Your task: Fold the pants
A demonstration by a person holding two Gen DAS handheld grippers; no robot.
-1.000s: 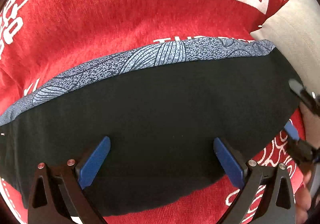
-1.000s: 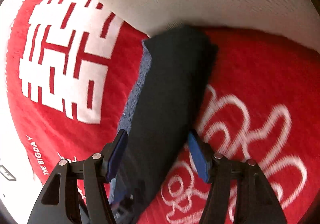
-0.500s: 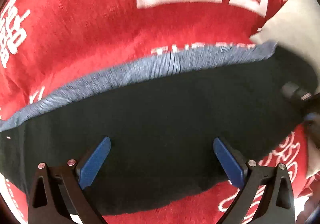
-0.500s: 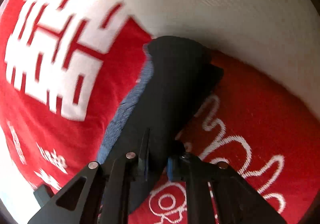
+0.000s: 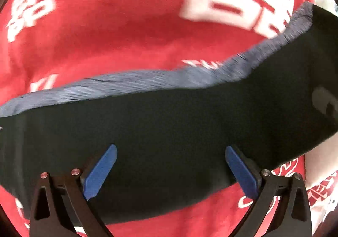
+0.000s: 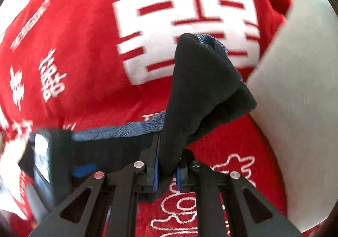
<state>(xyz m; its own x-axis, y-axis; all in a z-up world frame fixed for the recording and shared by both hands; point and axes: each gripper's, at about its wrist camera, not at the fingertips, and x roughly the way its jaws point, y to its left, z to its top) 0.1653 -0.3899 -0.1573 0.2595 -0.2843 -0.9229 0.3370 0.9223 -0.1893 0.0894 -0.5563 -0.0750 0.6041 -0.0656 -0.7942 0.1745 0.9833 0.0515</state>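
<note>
2 hand-held grippers work the pants (image 5: pixel 169 131) on the red blanket (image 5: pixel 116 32): the right hand-held gripper (image 6: pixel 166 170) pinches 1 lifted end, the left hand-held gripper (image 5: pixel 169 170) hangs wide open, empty. Next, I judge, carry that end across, aligning edges.

Red blanket (image 5: pixel 126 32) spread across nearly all of both views, soft and slightly fuzzy, printed in white. Large blocky white character (image 6: pixel 186 15) on the far side, crossed by thin red bars. Smaller white lettering (image 6: pixel 50 76) at far left, blurred and unreadable. White outline drawing (image 6: pixel 232 165) at near right. Pale grey-white cushion (image 6: pixel 295 110) along the right edge, faintly woven, lying over the blanket's edge. Bright, even light, no hard shadows. Nothing of walls, floor or windows visible.
</note>
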